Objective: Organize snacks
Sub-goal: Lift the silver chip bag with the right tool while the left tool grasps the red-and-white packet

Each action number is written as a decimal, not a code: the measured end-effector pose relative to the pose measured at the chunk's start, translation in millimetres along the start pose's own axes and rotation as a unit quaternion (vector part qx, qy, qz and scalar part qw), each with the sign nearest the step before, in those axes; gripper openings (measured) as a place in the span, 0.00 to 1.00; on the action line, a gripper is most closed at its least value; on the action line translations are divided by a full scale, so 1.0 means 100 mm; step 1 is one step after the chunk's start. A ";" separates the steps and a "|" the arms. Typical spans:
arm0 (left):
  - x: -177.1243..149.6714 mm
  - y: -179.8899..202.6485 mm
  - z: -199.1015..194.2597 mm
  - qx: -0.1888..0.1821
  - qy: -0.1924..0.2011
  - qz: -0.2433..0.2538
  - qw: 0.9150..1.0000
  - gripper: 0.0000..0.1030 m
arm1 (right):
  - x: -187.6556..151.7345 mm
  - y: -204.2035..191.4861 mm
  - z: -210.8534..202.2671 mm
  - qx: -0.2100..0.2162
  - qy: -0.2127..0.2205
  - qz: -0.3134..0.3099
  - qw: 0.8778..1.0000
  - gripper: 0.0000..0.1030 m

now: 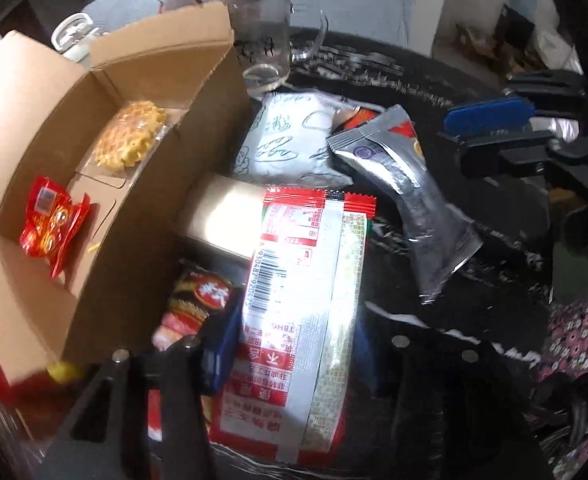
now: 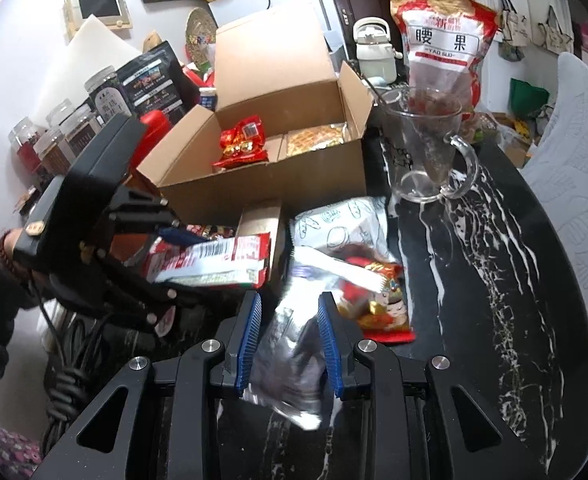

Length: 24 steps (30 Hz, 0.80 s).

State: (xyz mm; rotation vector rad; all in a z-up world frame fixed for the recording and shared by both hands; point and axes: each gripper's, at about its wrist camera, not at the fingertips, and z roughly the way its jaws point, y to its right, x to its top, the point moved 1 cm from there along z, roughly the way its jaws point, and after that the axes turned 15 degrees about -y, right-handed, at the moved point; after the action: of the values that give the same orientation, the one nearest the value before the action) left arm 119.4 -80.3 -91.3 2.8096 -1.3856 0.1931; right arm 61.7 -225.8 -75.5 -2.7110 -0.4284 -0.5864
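**Both grippers clamped on snack packets**

Left gripper [image 2: 197,264] is closed on the long red-and-white foil packet [image 1: 294,320], beside the open brown cardboard box [image 2: 277,184]. Right gripper [image 2: 289,336] pinches the crinkled silver foil packet [image 2: 289,360] above the black marbled table [image 2: 494,280]. Box holds a red candy bag [image 2: 239,144] and a yellow waffle pack [image 2: 314,140].
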 end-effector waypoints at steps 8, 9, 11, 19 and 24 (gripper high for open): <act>-0.29 0.12 -0.05 0.013 0.005 -0.075 0.997 0.47 | -0.09 -0.03 0.01 -0.002 -0.004 0.003 1.000 0.25; -0.33 0.13 -0.07 0.008 0.011 -0.086 0.996 0.47 | -0.11 -0.02 0.02 -0.002 -0.007 0.008 1.000 0.25; -0.39 0.15 -0.09 0.001 0.018 -0.108 0.994 0.47 | -0.14 -0.01 0.04 -0.006 -0.014 0.019 1.000 0.25; -0.56 0.06 -0.10 -0.019 0.044 -0.183 0.982 0.47 | -0.22 0.05 0.23 -0.029 -0.029 0.082 0.996 0.81; -0.61 0.04 -0.08 -0.012 0.048 -0.209 0.977 0.47 | -0.18 0.07 0.45 -0.037 -0.047 0.104 0.993 0.81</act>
State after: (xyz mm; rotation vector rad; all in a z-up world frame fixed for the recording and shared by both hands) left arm 79.0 -34.2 -90.8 2.9423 -0.7457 0.2977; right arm 64.0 -218.9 -123.6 -2.8160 -0.1455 -0.4282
